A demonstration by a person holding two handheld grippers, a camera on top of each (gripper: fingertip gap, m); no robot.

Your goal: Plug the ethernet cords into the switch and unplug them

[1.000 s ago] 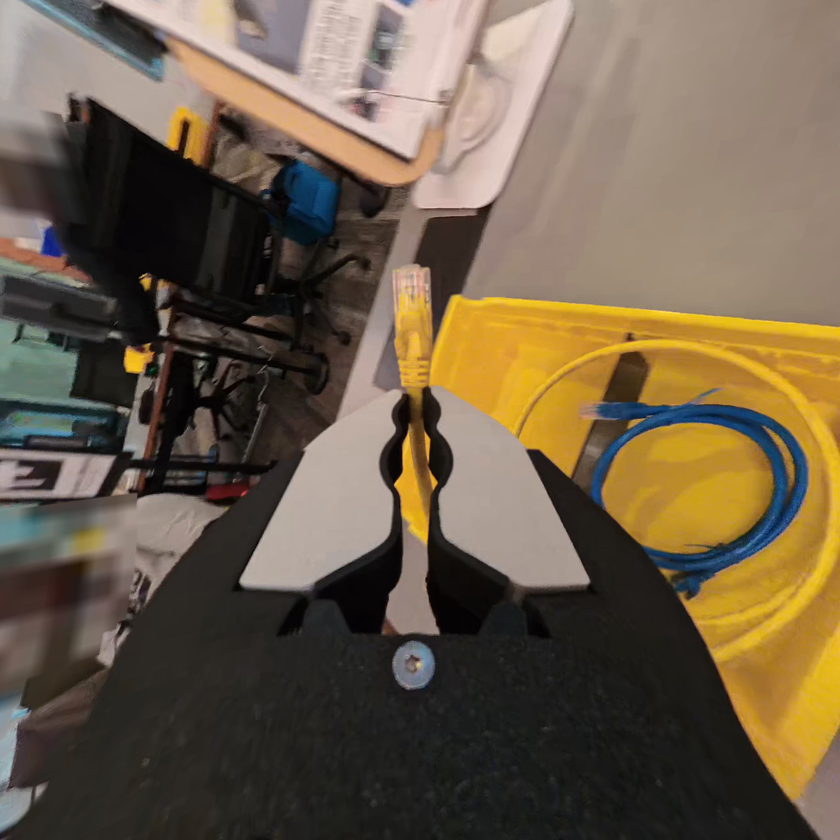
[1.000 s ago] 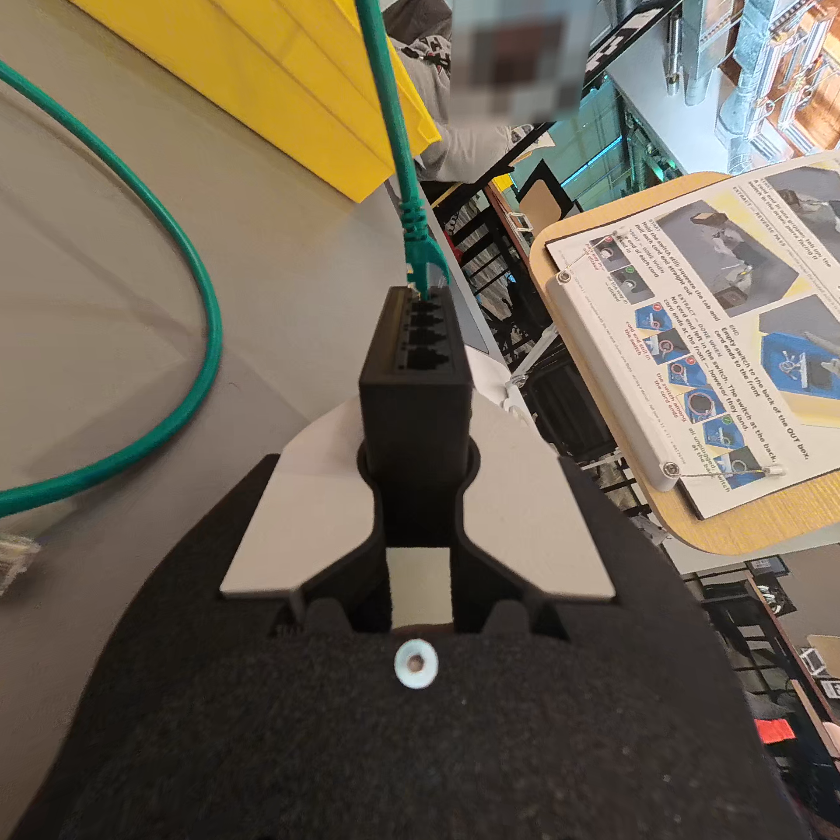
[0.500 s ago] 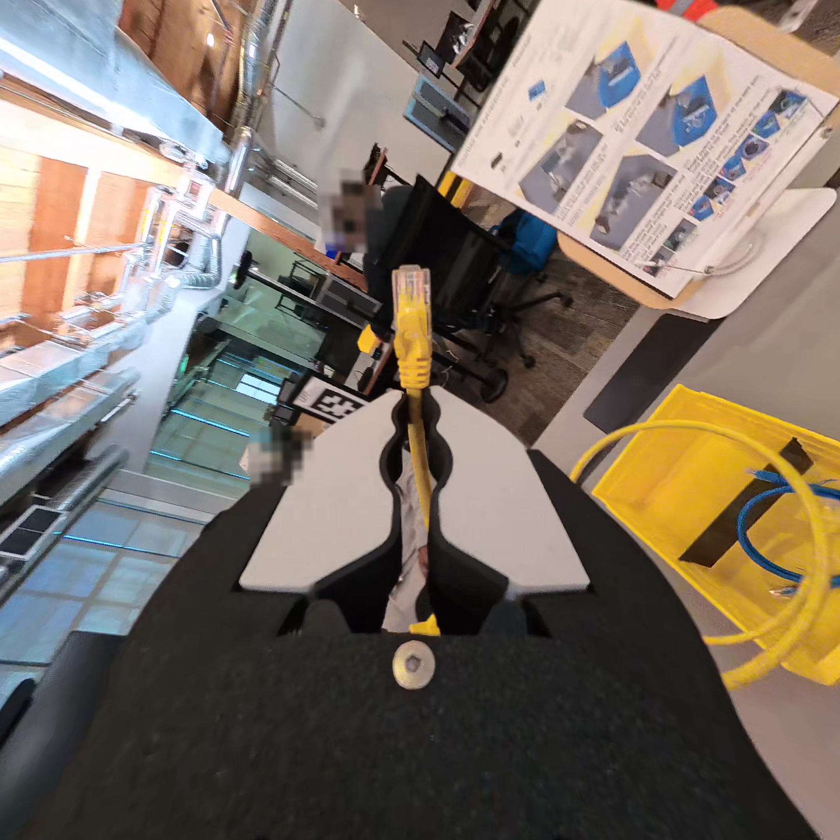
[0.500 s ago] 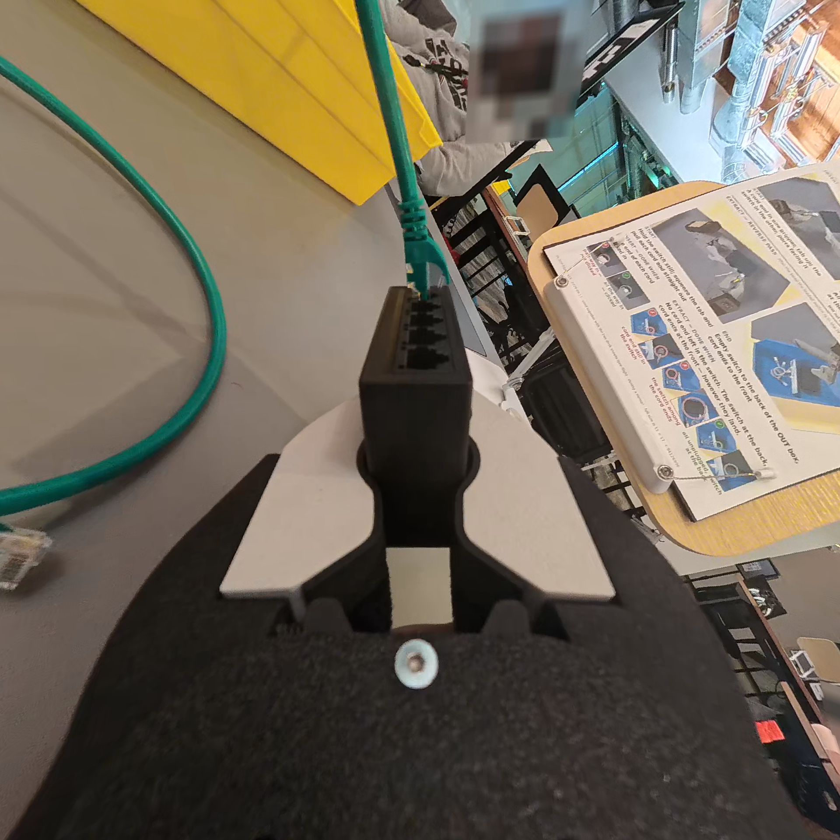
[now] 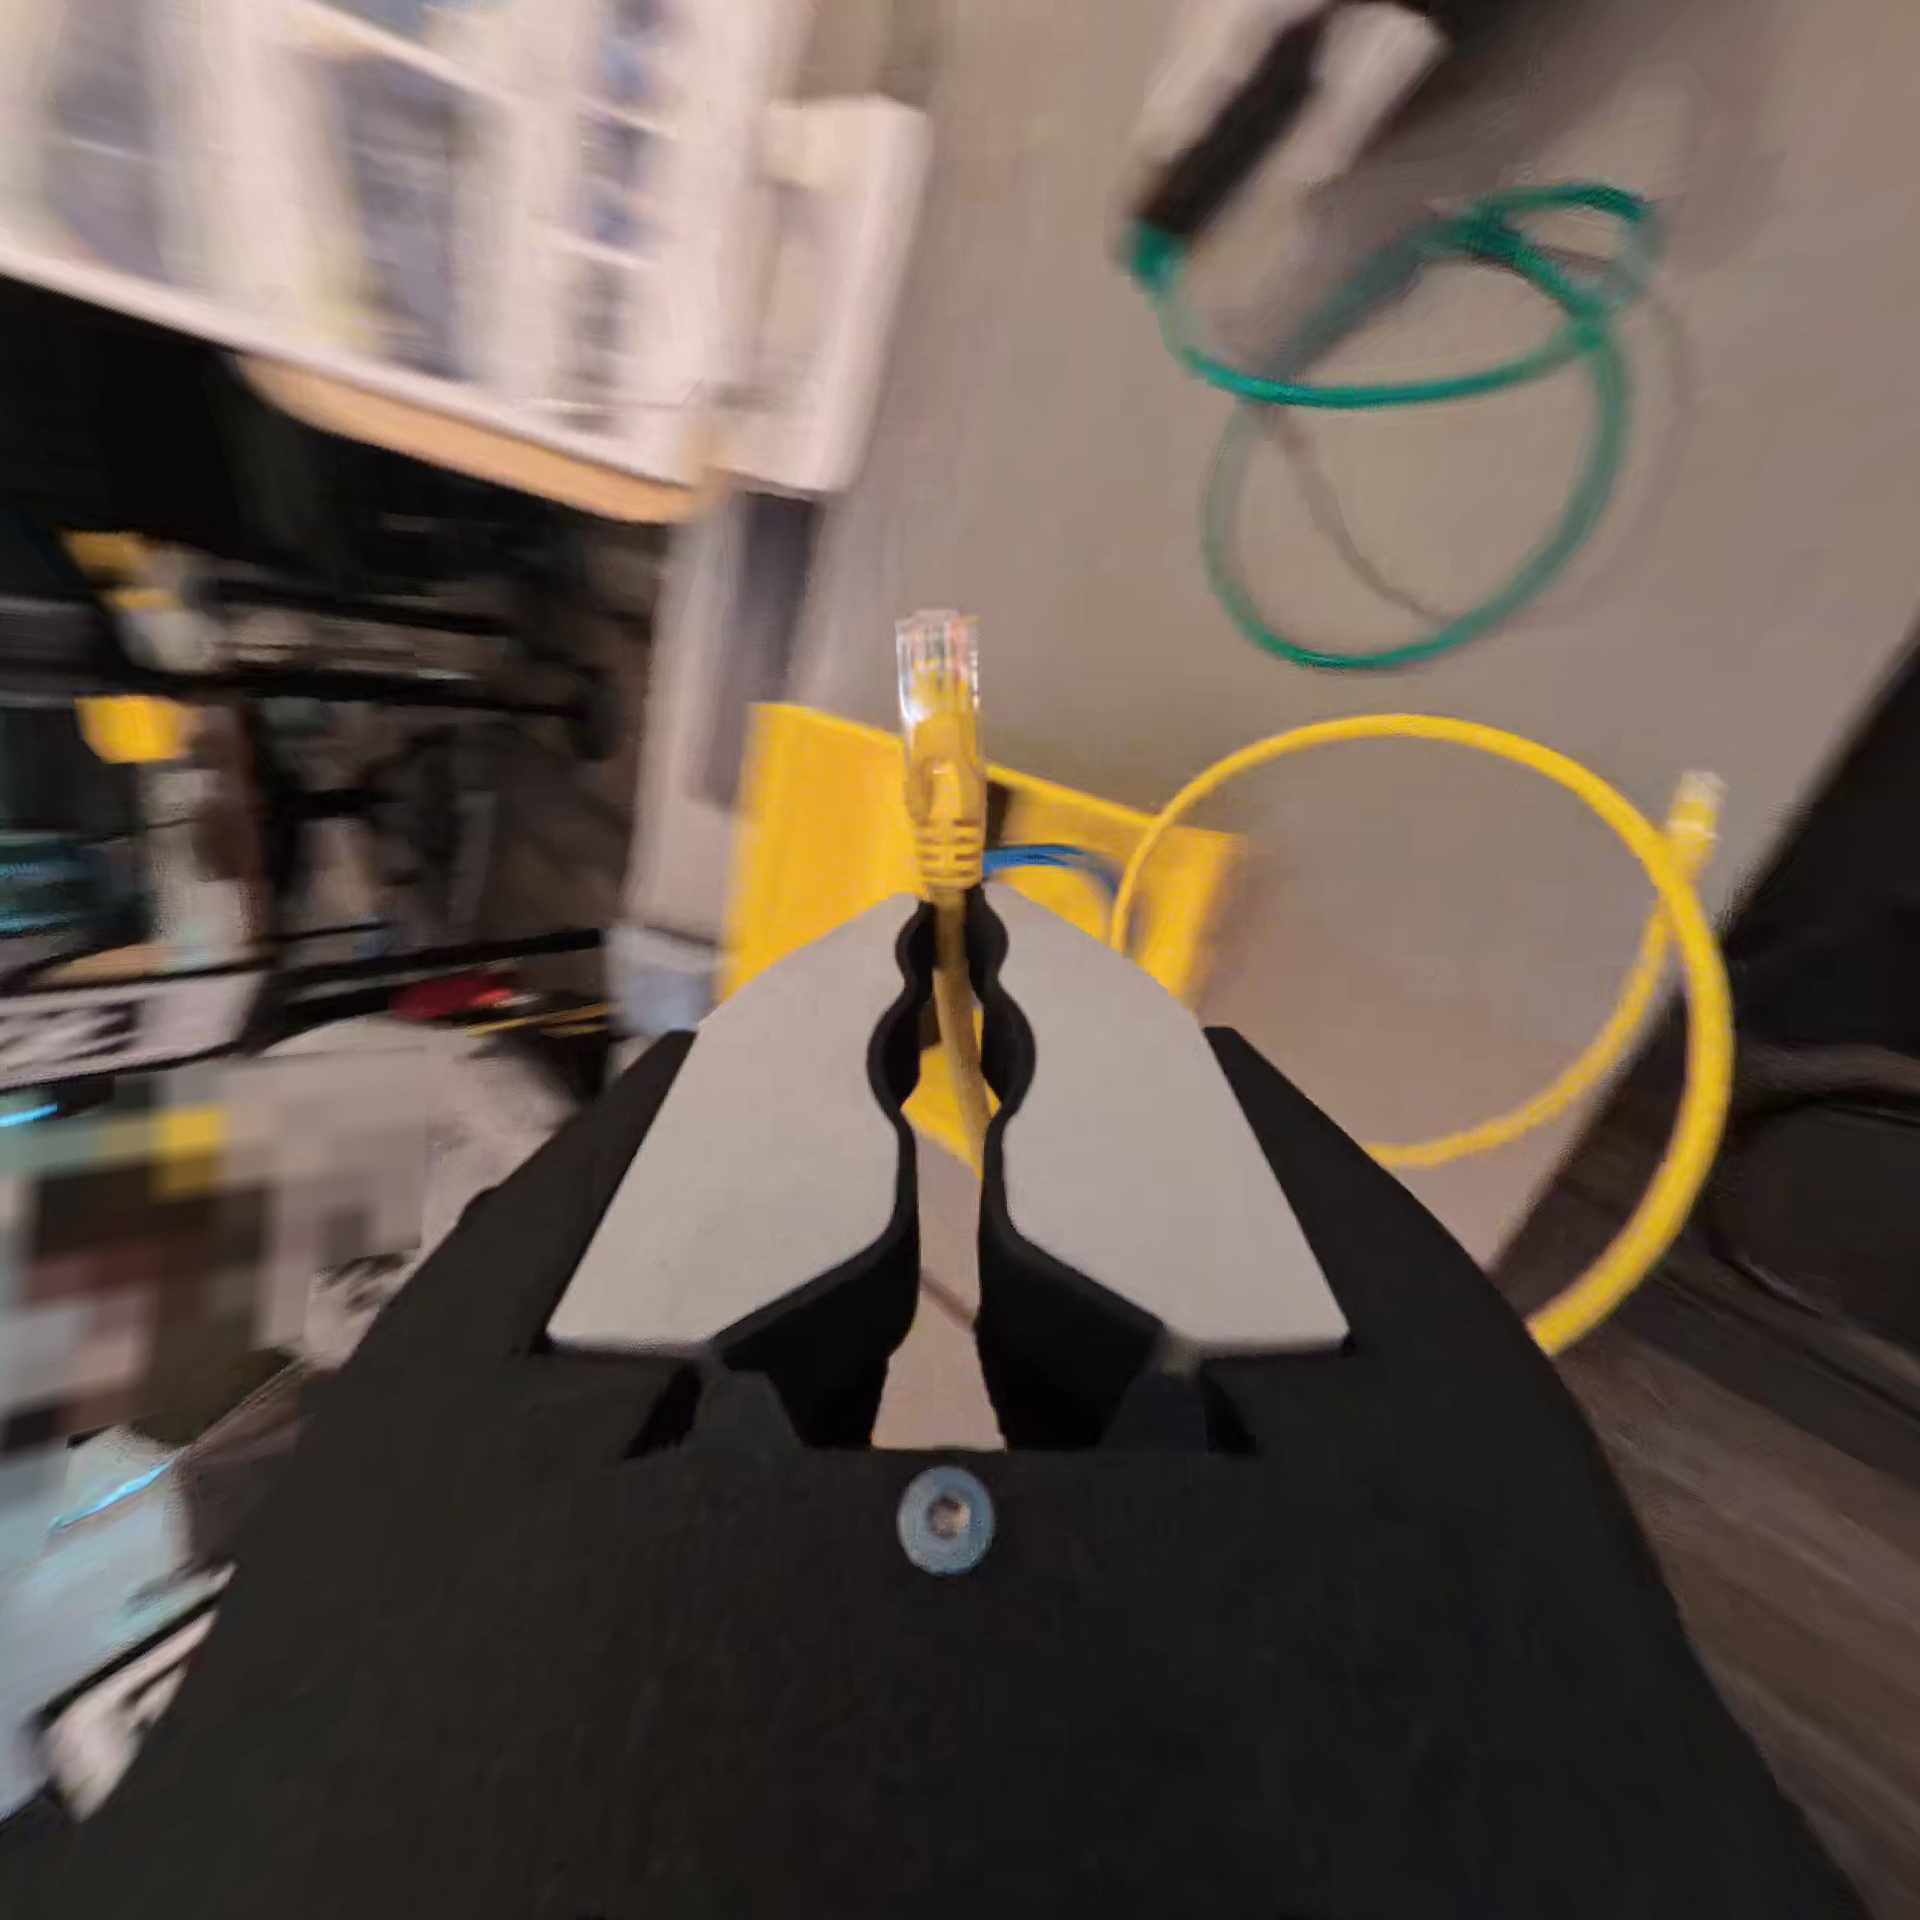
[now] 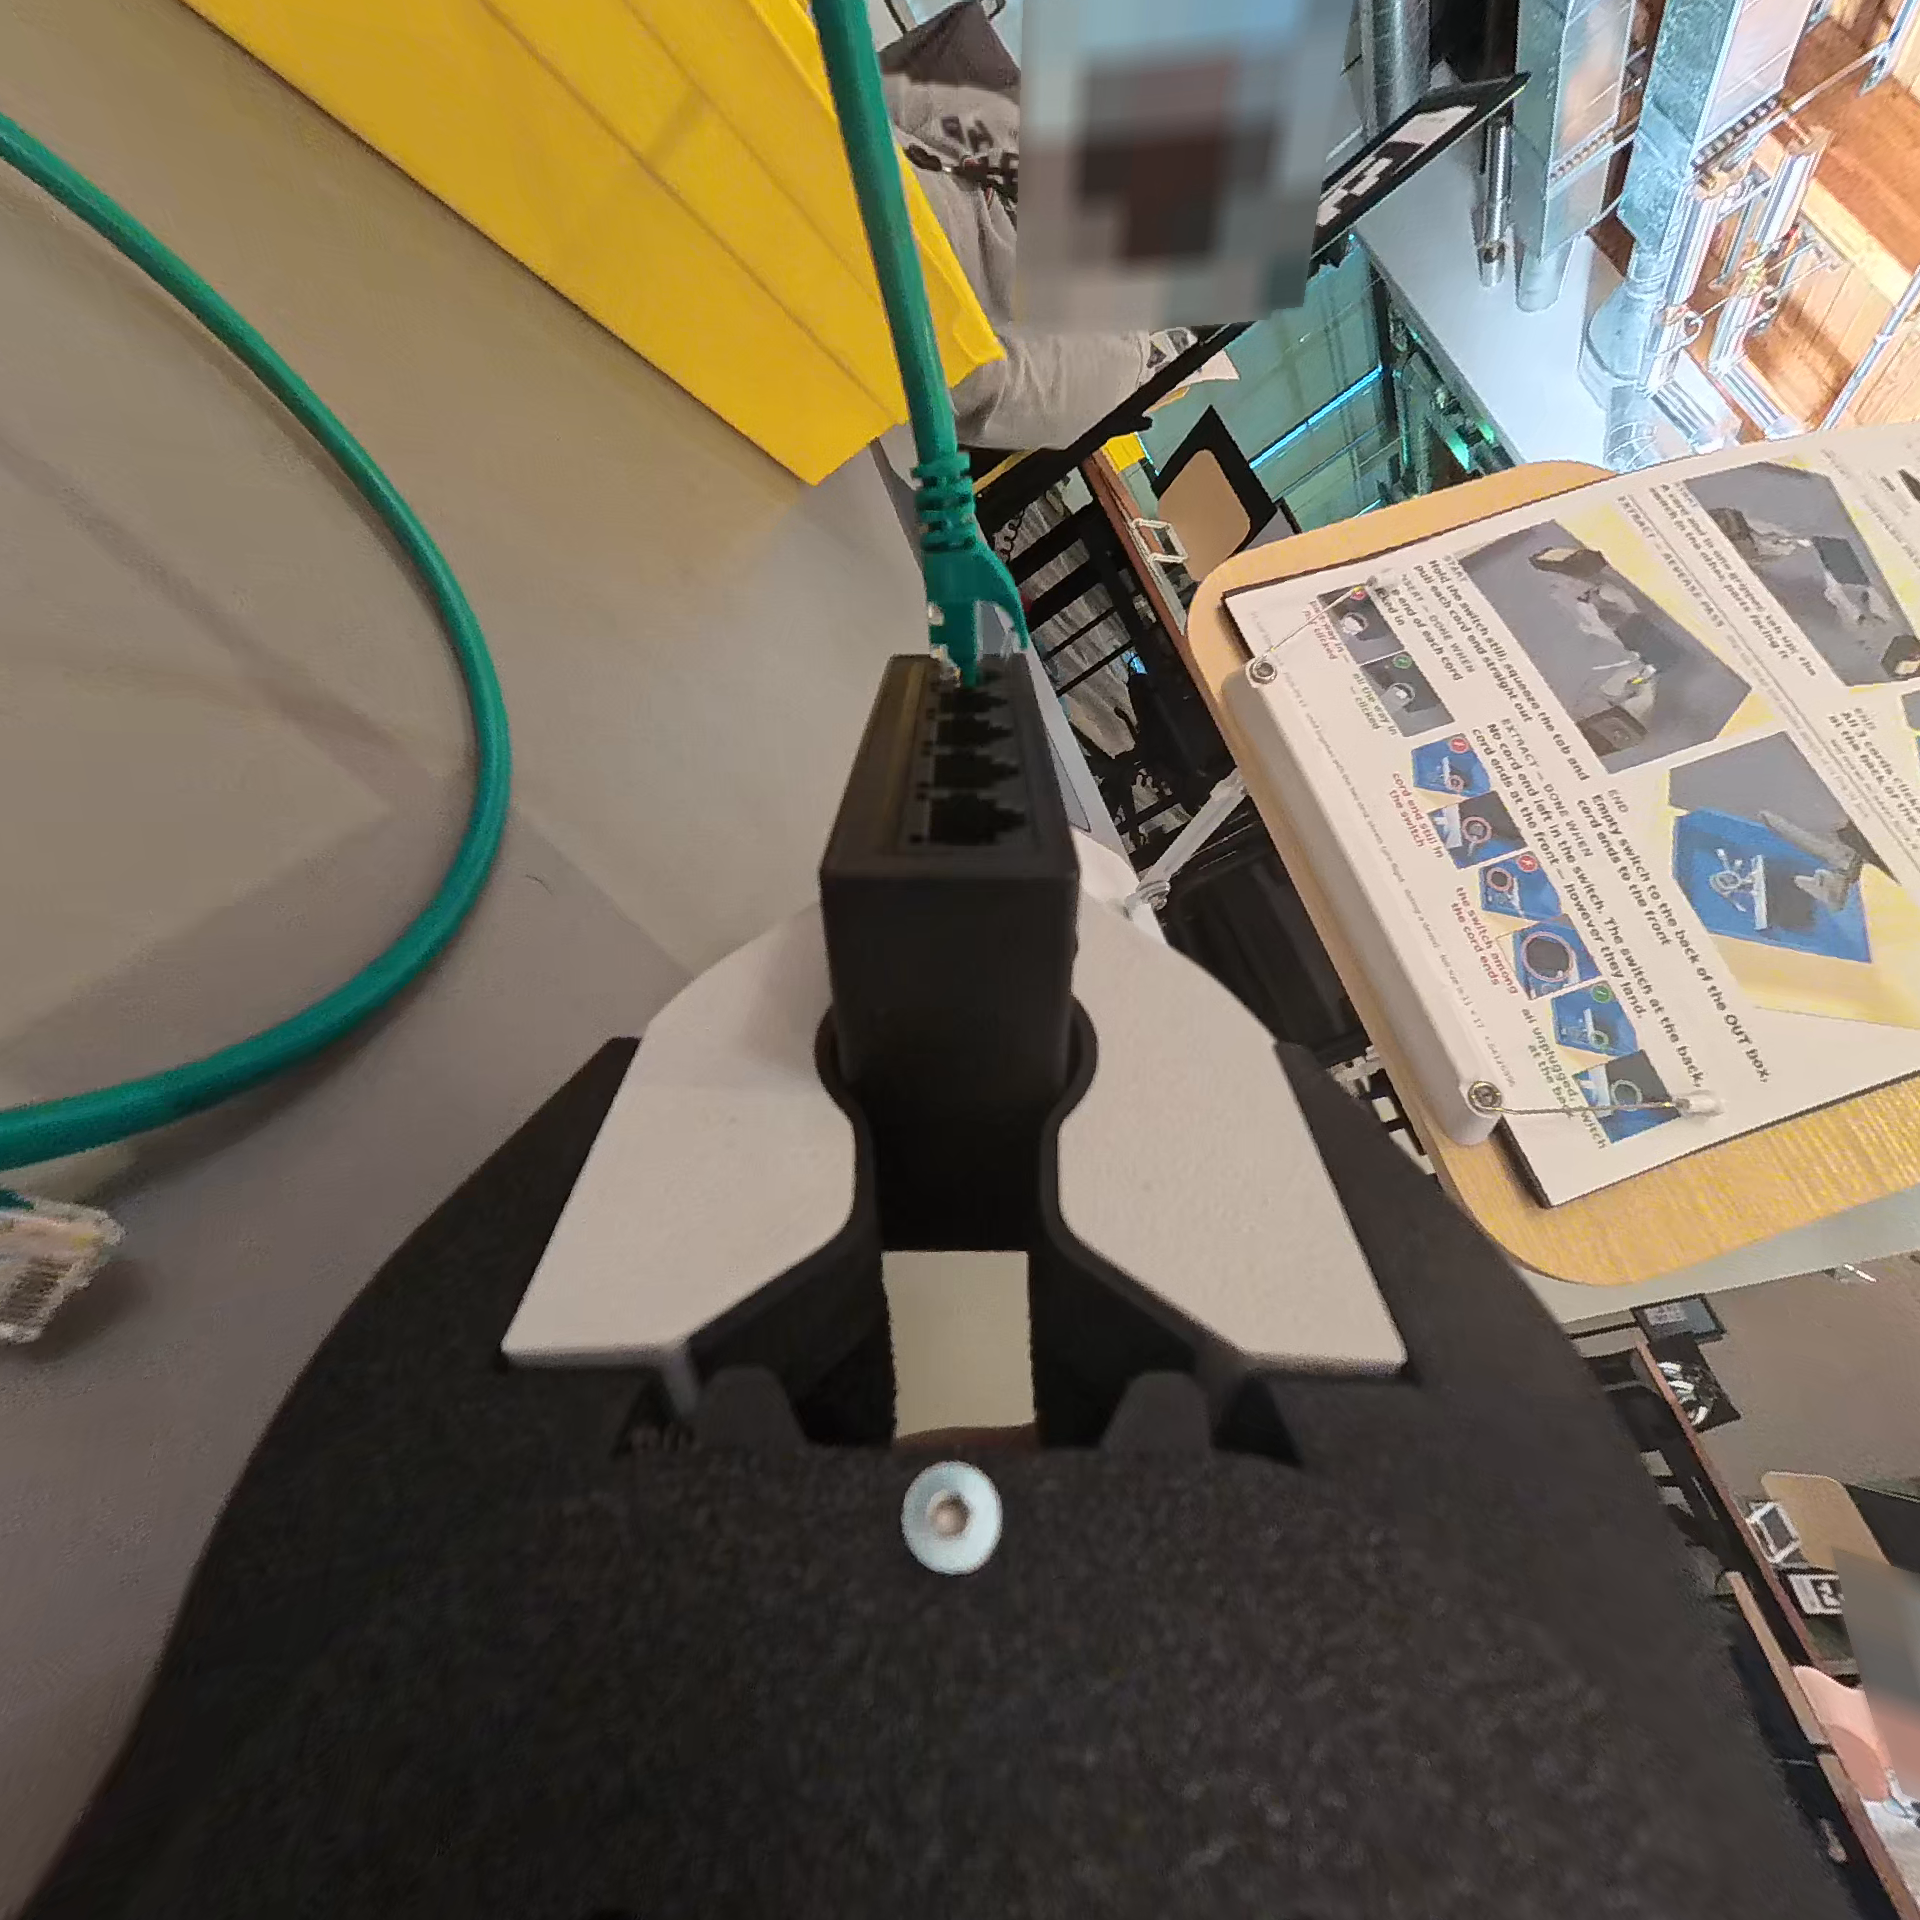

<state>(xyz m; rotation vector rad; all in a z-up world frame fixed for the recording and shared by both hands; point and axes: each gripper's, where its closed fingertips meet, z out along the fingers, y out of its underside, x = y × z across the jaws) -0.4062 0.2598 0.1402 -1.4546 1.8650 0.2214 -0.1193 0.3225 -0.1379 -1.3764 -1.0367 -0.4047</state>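
The left gripper (image 5: 948, 914) pinches the yellow cord (image 5: 940, 800), plug up at frame centre; the right gripper (image 6: 956, 1049) clamps the black switch (image 6: 948, 914), with 1 green cord (image 6: 894, 260) plugged in.

Each claw, left (image 5: 948, 914) and right (image 6: 954, 1049), has a matte black textured body, two pale grey wedge-shaped fingers (image 5: 769, 1132) with wavy black inner edges, and one silver screw (image 6: 951, 1517).

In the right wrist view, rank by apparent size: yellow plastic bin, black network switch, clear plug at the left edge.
1. Yellow plastic bin, cropped by the frame.
2. Black network switch, enlarged by nearness.
3. Clear plug, clearly smallest.
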